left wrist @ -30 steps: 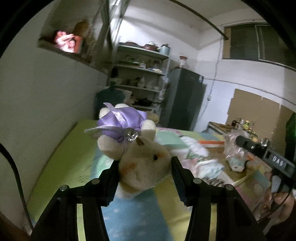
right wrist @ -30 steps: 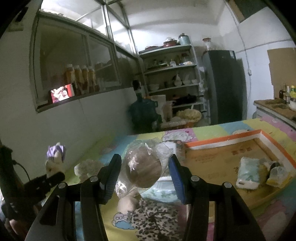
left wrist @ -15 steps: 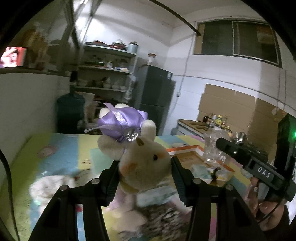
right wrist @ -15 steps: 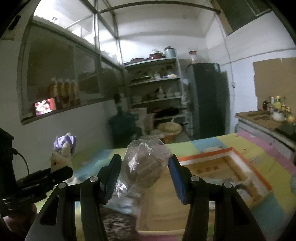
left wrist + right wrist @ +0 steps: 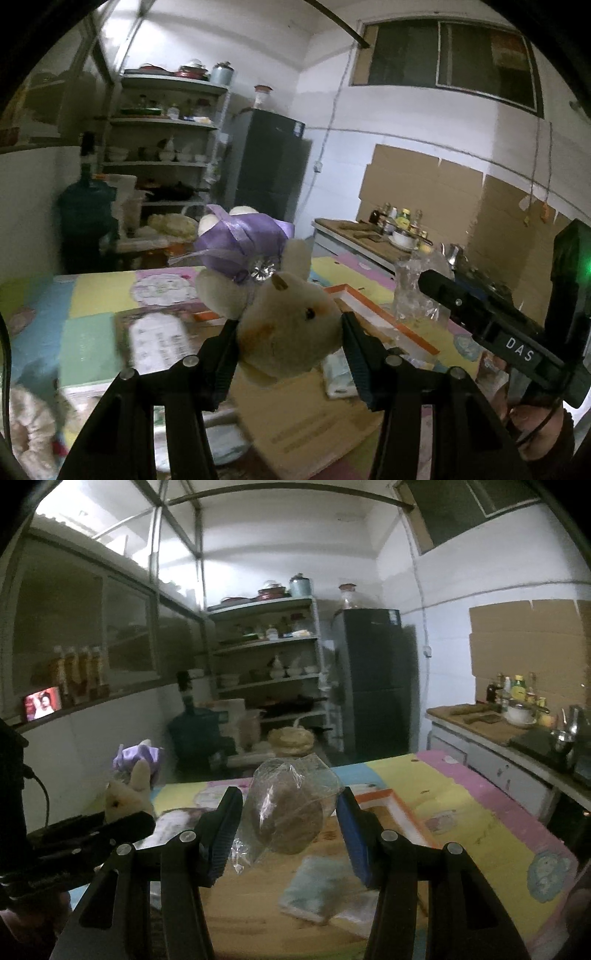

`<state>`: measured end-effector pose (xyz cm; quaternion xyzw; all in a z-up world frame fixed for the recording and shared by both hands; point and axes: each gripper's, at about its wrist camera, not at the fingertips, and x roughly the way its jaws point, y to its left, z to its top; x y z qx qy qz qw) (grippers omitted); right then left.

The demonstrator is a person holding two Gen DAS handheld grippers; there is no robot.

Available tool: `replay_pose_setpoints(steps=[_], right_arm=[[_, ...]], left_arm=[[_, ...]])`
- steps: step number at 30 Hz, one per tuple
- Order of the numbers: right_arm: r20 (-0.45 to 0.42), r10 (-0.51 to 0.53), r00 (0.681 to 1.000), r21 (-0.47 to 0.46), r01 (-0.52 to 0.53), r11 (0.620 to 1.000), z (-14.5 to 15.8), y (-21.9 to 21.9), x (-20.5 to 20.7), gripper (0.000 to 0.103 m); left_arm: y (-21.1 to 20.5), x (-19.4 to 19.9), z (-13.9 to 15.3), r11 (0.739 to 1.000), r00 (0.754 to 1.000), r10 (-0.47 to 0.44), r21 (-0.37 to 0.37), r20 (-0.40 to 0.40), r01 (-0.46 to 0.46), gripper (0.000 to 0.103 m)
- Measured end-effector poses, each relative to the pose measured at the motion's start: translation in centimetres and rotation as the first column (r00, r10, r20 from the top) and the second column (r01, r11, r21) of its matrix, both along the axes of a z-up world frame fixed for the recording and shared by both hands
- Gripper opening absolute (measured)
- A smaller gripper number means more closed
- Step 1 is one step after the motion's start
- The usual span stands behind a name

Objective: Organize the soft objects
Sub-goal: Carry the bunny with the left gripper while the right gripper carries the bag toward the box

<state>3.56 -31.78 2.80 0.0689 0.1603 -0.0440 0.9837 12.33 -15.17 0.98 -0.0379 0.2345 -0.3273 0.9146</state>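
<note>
One cardboard tray (image 5: pixel 402 812) with an orange rim now lies under both grippers, where a second ago they hung beside it; drop-off looks near. Two packets already lie inside it. One left gripper (image 5: pixel 288 341) has its fingers clamped on one plush bunny (image 5: pixel 284 332); one right gripper (image 5: pixel 288 827) is clamped on one plastic-wrapped toy (image 5: pixel 288 812).

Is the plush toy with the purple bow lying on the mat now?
No, the plush toy is held up between the fingers of the left gripper, above the cardboard box.
</note>
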Motion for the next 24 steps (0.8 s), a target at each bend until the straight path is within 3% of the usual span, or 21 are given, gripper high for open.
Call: replay_pose_setpoints(steps=[13,20,24], right_arm=[[-0.08,-0.027,0.996,0.038,0.03,0.999,-1.2,-7.2,1.9,0.054],[-0.135,0.011,0.991,0.054,-0.004,0.999,-2.6,-9.0,4.0,0.054],[-0.184,0.043,0.982,0.073,-0.03,0.997,-3.8,-9.6,5.9,0.054]], left_arm=[[-7.7,3.1,-1.2,0.996,0.998,-0.035,0.078,-0.057,0.04,0.053],[-11.4,4.6,-2.3,0.987,0.997,-0.024,0.154,-0.077,0.036,0.053],[-13.2,6.1,-3.4,0.981,0.991,-0.028,0.188,-0.134,0.053,0.053]])
